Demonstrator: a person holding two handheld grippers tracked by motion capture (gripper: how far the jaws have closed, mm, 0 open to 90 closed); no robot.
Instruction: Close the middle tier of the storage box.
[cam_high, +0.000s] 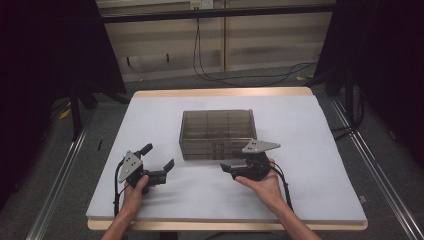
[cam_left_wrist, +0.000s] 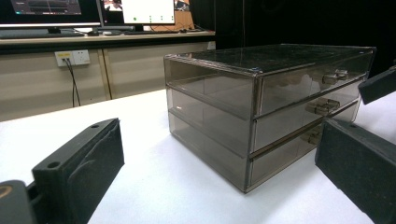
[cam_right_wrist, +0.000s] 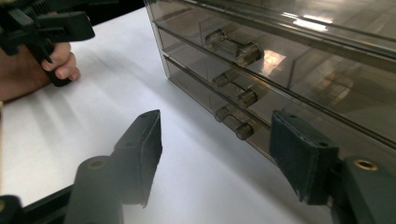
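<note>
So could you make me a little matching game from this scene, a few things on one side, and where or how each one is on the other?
Things:
1. drawer box
2. left gripper
3. right gripper
4. table cover

Places or states:
a. white, spread across the table top
b. smoky and see-through, three drawers shut, in the middle of the table
c. jaws open, just in front of the drawer handles
d. jaws open, off the box's front left corner

Pairs: 1-b, 2-d, 3-c, 4-a
</note>
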